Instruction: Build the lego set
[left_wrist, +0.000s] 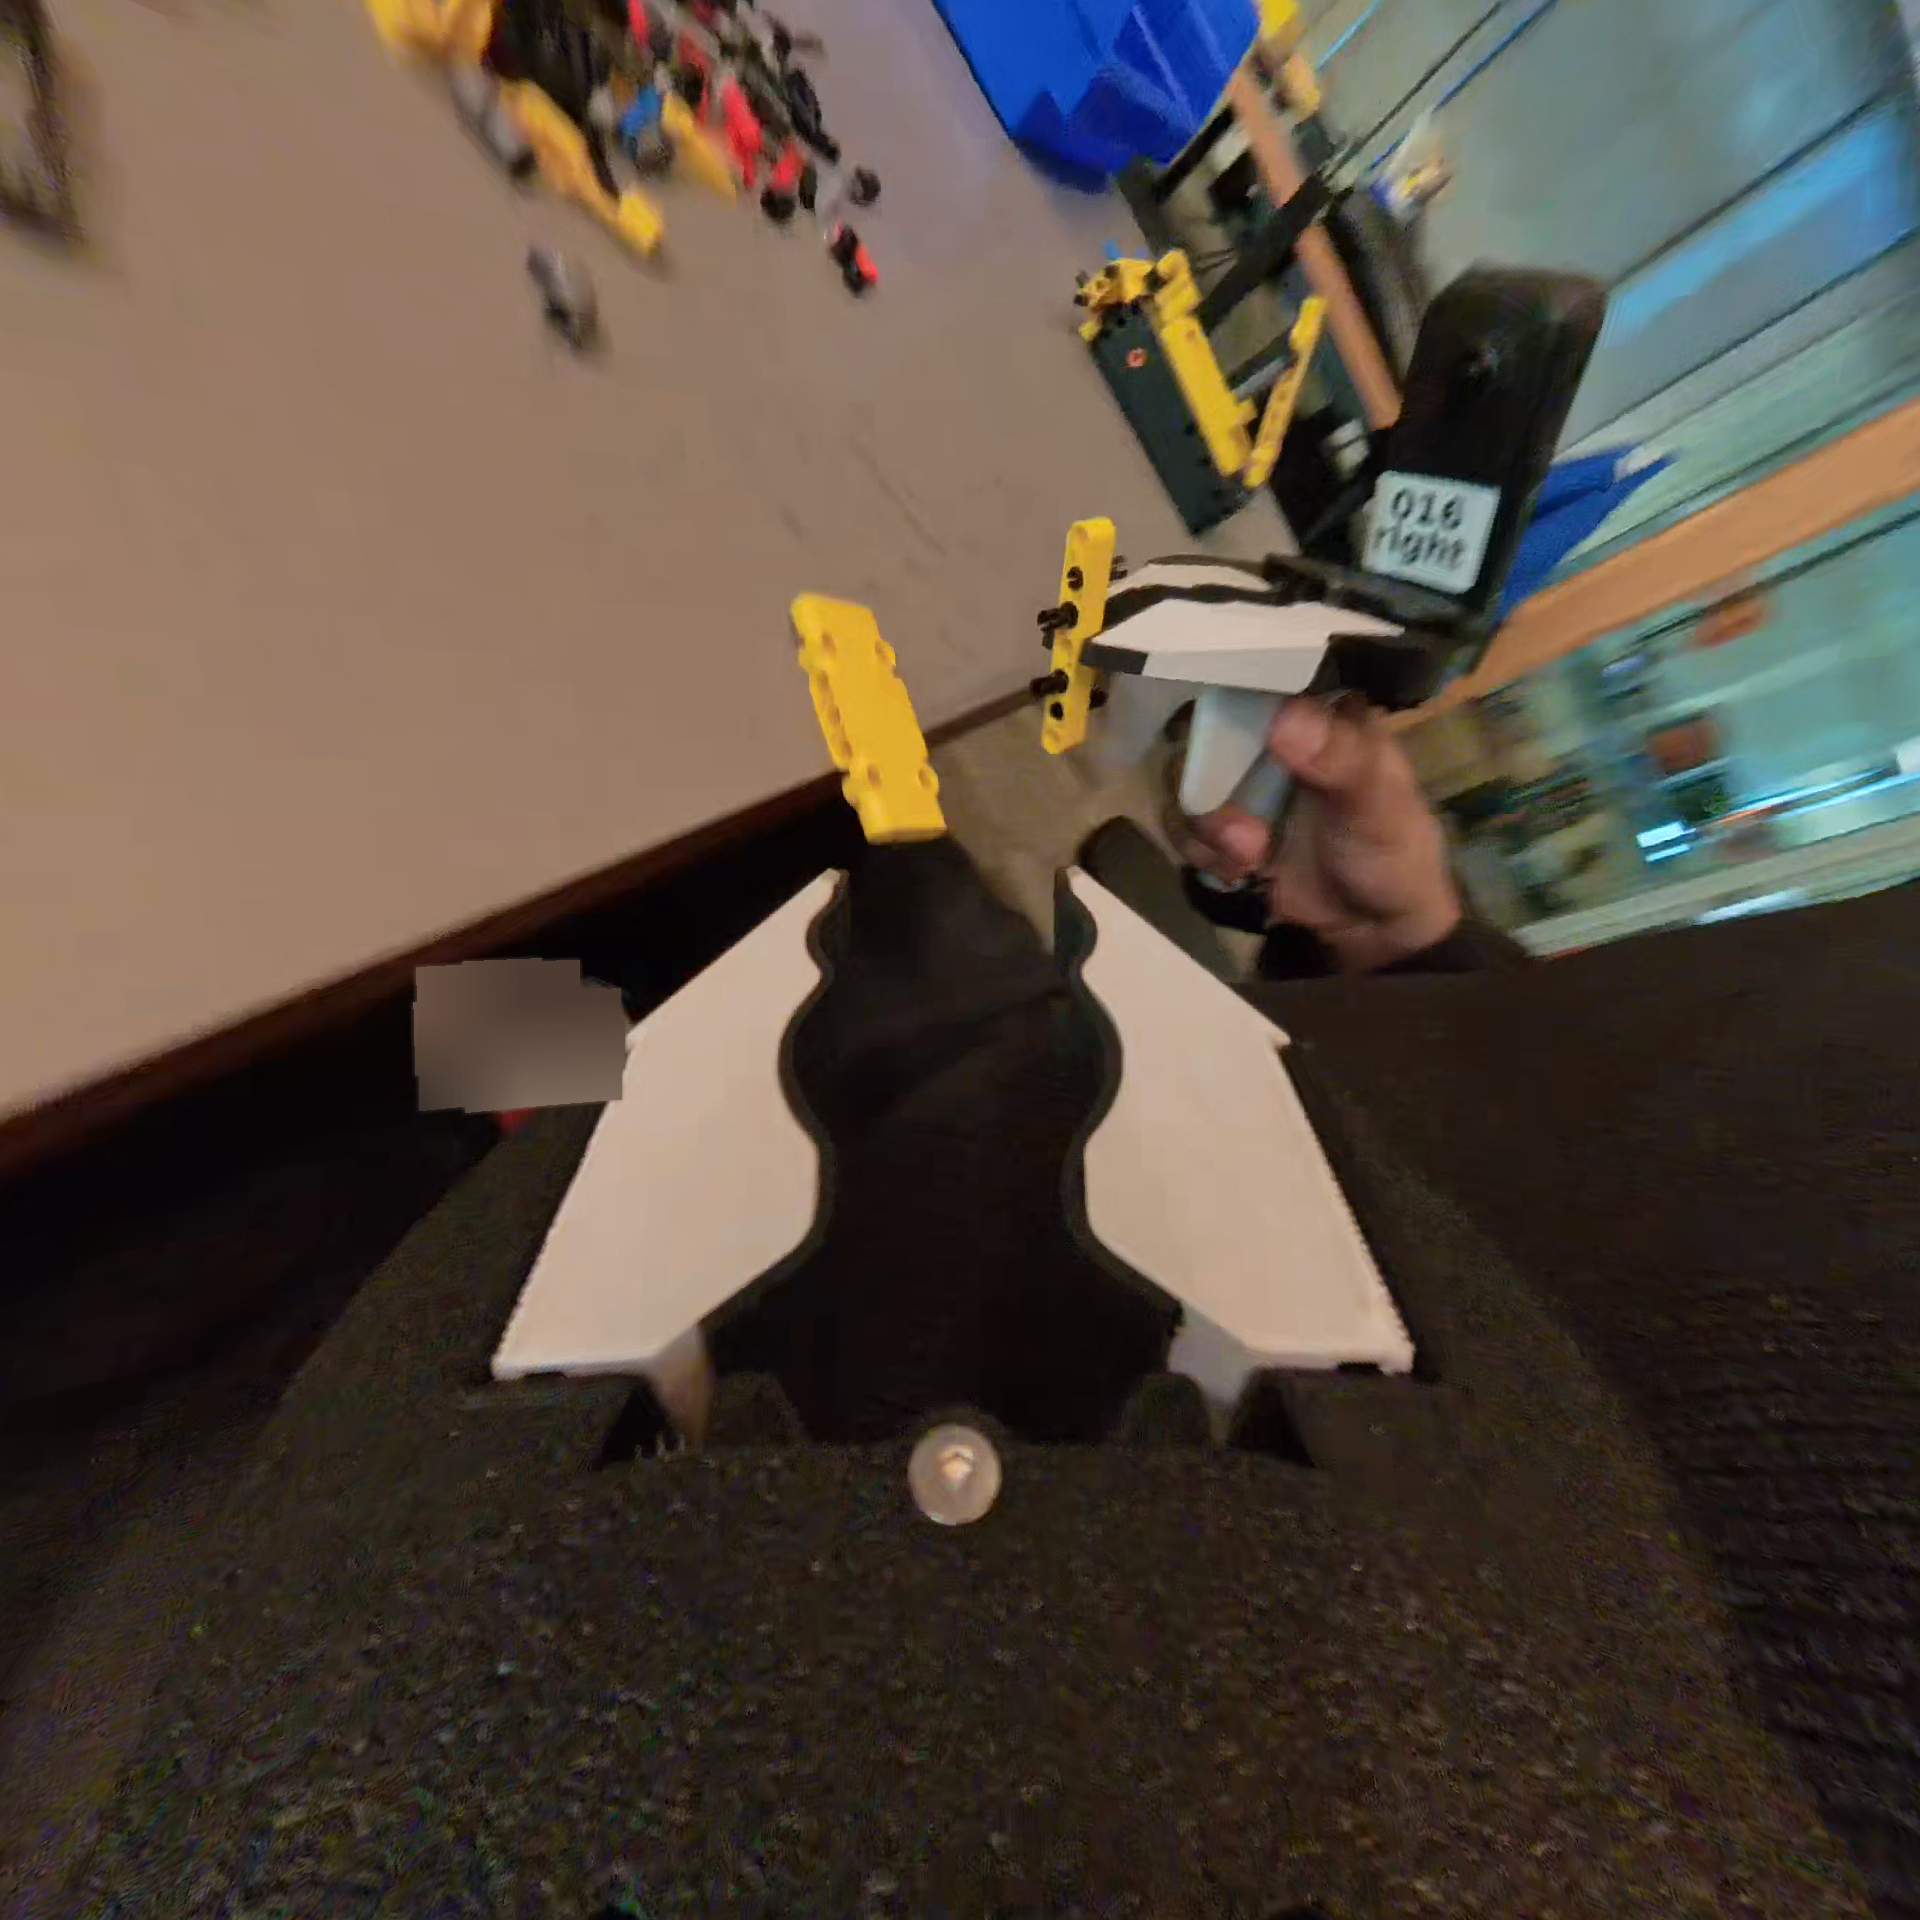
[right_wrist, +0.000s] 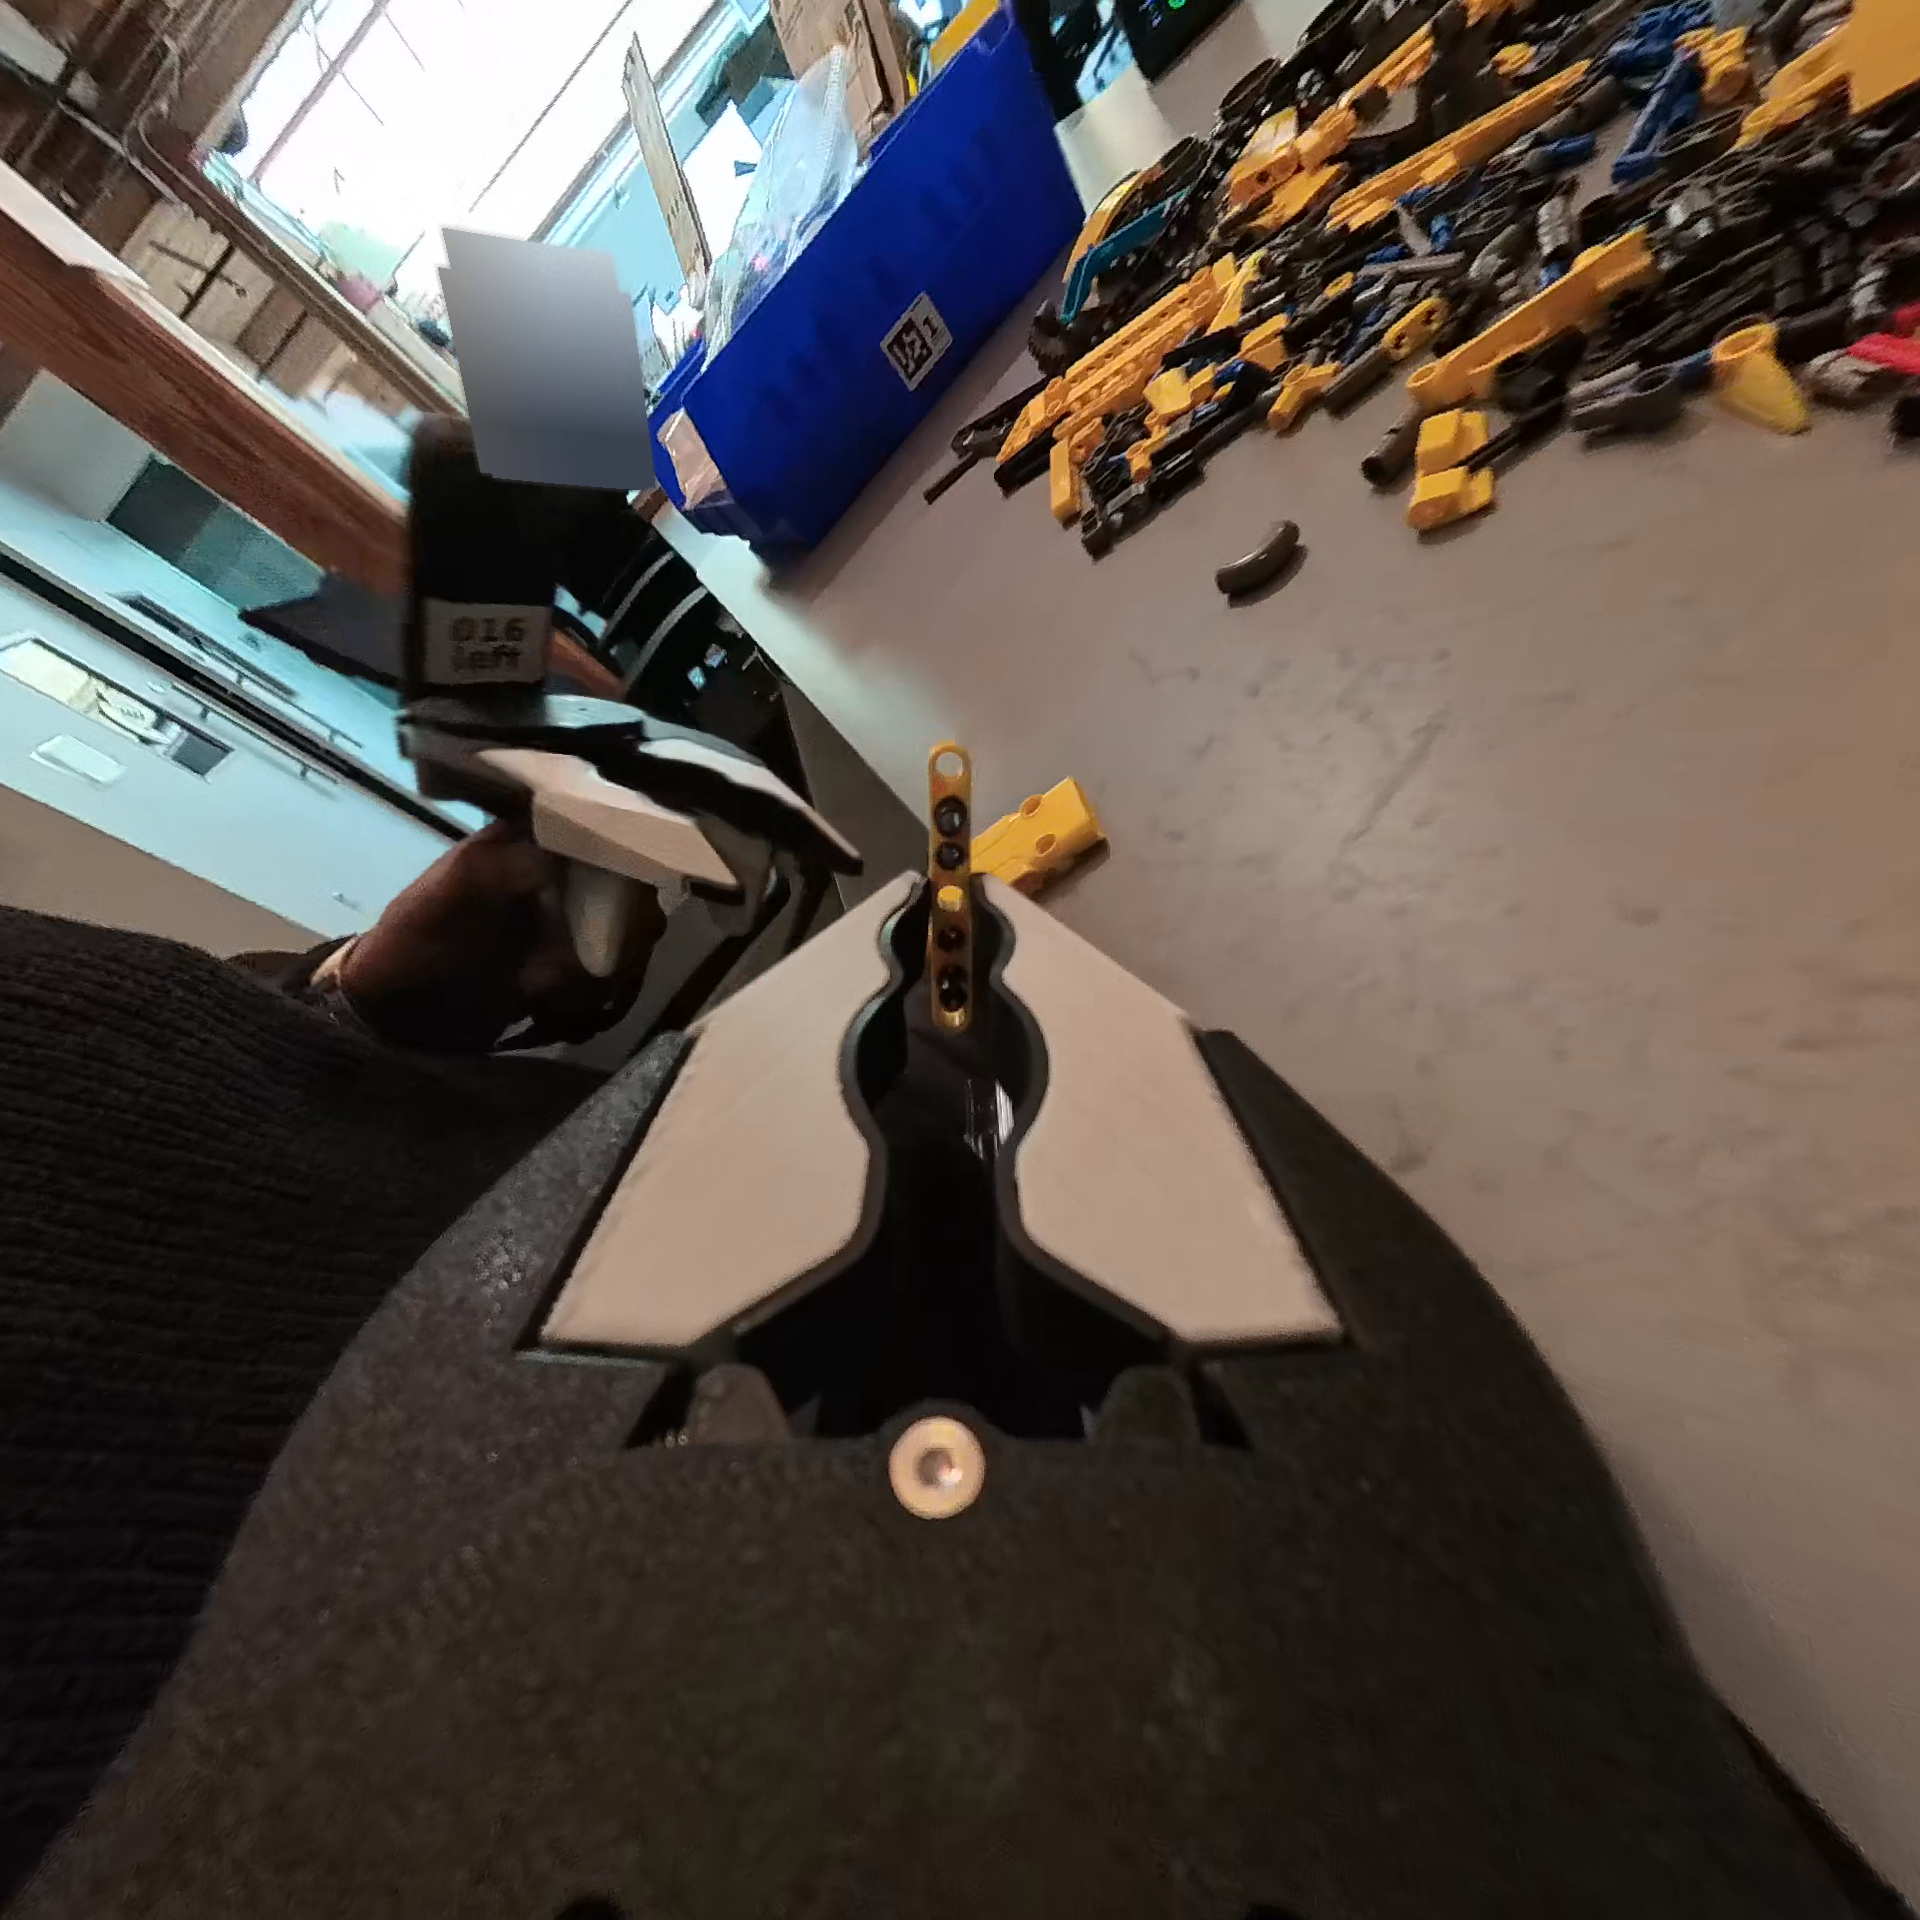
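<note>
My right gripper (right_wrist: 951, 888) is shut on a thin yellow beam (right_wrist: 949, 821) with black pins and holds it upright above the table's near edge. The left wrist view shows that gripper (left_wrist: 1093, 629) and beam (left_wrist: 1075, 634) to the right, with a hand (left_wrist: 1340, 831) on the handle. My left gripper (left_wrist: 951, 878) has its jaws apart and holds nothing. A yellow block (left_wrist: 868, 717) with holes sits just ahead of its left fingertip, at the edge of the grey table (left_wrist: 416, 520). I cannot tell if they touch. The right wrist view shows this block (right_wrist: 1044, 831) behind the beam.
A pile of yellow, black, red and blue building pieces (right_wrist: 1455, 260) covers the far table, and it shows blurred in the left wrist view (left_wrist: 644, 114). A blue bin (right_wrist: 862, 343) stands at the table's end. A dark, yellow-trimmed part-built model (left_wrist: 1195, 395) stands near the edge. Left tips to right tips: about 8 centimeters.
</note>
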